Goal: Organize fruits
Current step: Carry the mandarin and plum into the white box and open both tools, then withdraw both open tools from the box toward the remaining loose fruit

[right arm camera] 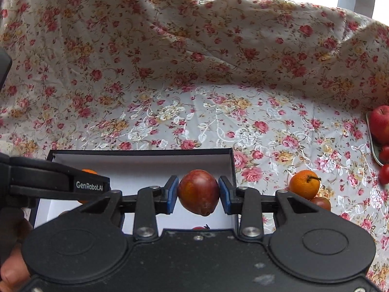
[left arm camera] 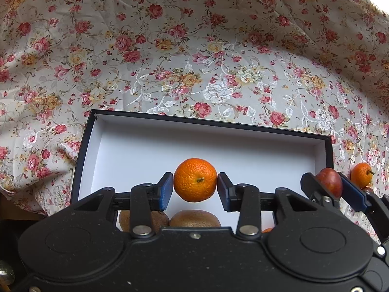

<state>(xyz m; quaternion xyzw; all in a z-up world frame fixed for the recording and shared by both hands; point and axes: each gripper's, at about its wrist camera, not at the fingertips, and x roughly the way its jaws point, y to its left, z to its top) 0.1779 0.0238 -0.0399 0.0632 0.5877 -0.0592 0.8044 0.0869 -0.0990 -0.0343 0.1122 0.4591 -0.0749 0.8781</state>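
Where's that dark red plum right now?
The plum is gripped in the right gripper, held above the box at its right end.

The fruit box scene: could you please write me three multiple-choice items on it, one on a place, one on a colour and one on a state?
1. Where do the two kiwis lie?
A. in the box
B. on the cloth
C. on a plate

2. What colour is the inside of the box?
A. black
B. white
C. brown

3. What is the state of the right gripper?
A. open and empty
B. shut on a dark red plum
C. shut on an apple

Answers:
1 A: in the left wrist view they sit on the box floor, below the tangerine held by the left gripper.
2 B: its floor and walls are white; only the rim and outside are dark.
3 B: both blue pads press the sides of the plum, held over the box.
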